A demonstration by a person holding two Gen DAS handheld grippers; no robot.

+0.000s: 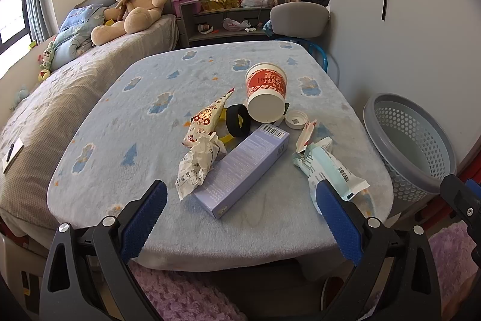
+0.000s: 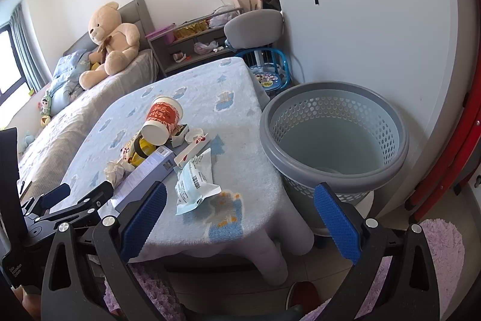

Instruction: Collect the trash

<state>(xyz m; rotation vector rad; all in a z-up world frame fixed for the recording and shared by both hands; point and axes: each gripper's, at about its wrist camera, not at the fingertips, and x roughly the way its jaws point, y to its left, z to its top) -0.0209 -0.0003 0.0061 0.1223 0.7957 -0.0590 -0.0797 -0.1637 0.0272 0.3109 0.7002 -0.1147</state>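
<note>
The left gripper and right gripper are held with jaws spread wide, nothing between them. On the blue fleece-covered table are seen a lavender cardboard box, a crumpled white wrapper and, farther off, a tipped red-and-white paper cup. The grey perforated plastic basket, beside the table, is shown whole, interior included, only in the right wrist view.
</note>
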